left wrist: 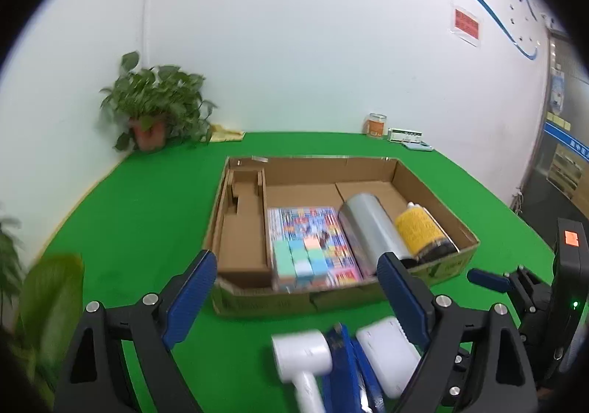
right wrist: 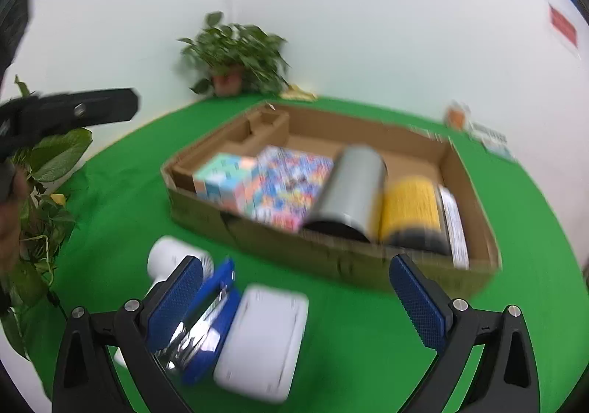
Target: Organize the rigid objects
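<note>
Both tools stand wide open and hold nothing.

From the left wrist view, the left tool (left wrist: 298, 284) hangs over the green counter (left wrist: 147, 214) with its blue pads spread apart, just short of the near wall of the cardboard box (left wrist: 257, 299). Inside the box lie a colourful patterned box (left wrist: 313, 225), a pastel block (left wrist: 300, 262) resting on its near end, a silver cylinder (left wrist: 371, 229) on its side, and a yellow-labelled bottle (left wrist: 423, 232) beside that. On the counter, below the tool, wait a white handheld device (left wrist: 302, 357), a blue-edged packet (left wrist: 346, 369) and a white rectangular device (left wrist: 386, 350). The right tool (left wrist: 489, 280) shows at the right edge.

From the right wrist view, blurred by motion, the right tool (right wrist: 298, 299) is likewise spread with nothing between its pads. The three loose items lie near it on the counter, outside the box; the packet sits between the two white things. A flat item, perhaps a further packet (right wrist: 454, 225), stands against the bottle in the box.

Judged from this, the task looks a little over half done: four or five things are packed, three remain on the counter, and neither tool has yet taken hold of the next one.
</note>
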Motion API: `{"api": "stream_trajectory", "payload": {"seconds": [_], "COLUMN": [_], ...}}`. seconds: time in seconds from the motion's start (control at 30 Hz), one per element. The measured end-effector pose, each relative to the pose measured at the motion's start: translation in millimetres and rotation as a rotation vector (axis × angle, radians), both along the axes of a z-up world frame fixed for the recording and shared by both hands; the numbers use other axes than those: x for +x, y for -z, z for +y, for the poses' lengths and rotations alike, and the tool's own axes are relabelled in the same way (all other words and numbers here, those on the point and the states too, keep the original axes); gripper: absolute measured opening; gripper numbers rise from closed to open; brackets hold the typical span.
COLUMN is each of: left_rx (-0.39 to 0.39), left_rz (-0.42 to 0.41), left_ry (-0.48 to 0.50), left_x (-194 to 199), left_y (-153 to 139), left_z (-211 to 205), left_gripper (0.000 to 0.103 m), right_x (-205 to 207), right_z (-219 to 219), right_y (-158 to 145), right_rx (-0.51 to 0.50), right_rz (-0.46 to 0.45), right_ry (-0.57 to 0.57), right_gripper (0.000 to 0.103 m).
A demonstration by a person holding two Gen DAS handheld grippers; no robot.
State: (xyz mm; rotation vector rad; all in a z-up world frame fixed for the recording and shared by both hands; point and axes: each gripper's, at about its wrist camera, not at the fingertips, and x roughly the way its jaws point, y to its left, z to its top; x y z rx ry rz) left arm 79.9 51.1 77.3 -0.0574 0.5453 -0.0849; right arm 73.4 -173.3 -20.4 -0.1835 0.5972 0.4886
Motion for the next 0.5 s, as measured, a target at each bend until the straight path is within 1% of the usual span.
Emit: {"api": "stream_trajectory", "payload": {"seconds": [0.07,0.1,0.17,0.2,0.23,0.27,0.3,0.33,0.37,0.4,0.43,0.47,0.5], "left_rx": [-0.031,-0.045,-0.051,-0.055,-0.067,-0.095,-0.124,-0.135,-0.13,-0.119,-0.101,-0.086,-0.084], "left_rz": [0.025,0.043,0.063,0.071,0.092,0.129,0.17,0.176,0.16,0.146,0.146,0.164,0.163], "left_ry": [-0.008,-0.019,-0.028,-0.025,-0.009,0.029,0.055,0.056,0.045,0.035,0.021,0.006,-0.013], "left_x": [-5.6,-8.0,-11.8,-13.9,-16.3,-16.6,-15.9,-18.1,-22.3,-25.2,-27.2,-27.5,-29.3], "left_y": [11.2,18.5,28.6,32.8,37.8,43.0,47.6,48.9,49.0,48.0,47.5,48.5,48.9], "left_z": [-4.8,-6.3,-11.5,-14.0,-16.4,-17.7,-17.8,-18.1,-18.1,-18.7,-19.5,-19.7,-18.7], "left_gripper": [0.089,0.089,0.089,0.081,0.043,0.015,0.006,0.006,0.006,0.019,0.037,0.089,0.102], "right_x": [-7.5,-8.8,-14.4,-16.4,-17.0,-17.8,-18.5,-18.1,-17.8,-16.1,-13.2,-9.5,-5.2], "right_z": [-6.4,-8.5,-14.7,-18.4,-22.4,-25.0,-26.9,-28.6,-29.7,-29.3,-28.6,-27.2,-24.3], "right_y": [8.8,11.4,21.7,27.5,36.1,40.3,47.6,54.3,57.8,62.1,67.2,72.6,77.9], "right_rx": [0.018,0.02,0.016,0.022,0.033,0.039,0.048,0.056,0.059,0.062,0.061,0.066,0.072], "right_rz": [0.045,0.051,0.078,0.1,0.141,0.167,0.205,0.235,0.247,0.262,0.285,0.313,0.339], "right_ry": [0.015,0.017,0.024,0.031,0.041,0.039,0.031,0.027,0.027,0.024,0.022,0.018,0.015], "right_gripper": [0.102,0.102,0.102,0.102,0.102,0.102,0.102,0.102,0.102,0.1,0.1,0.097,0.095]}}
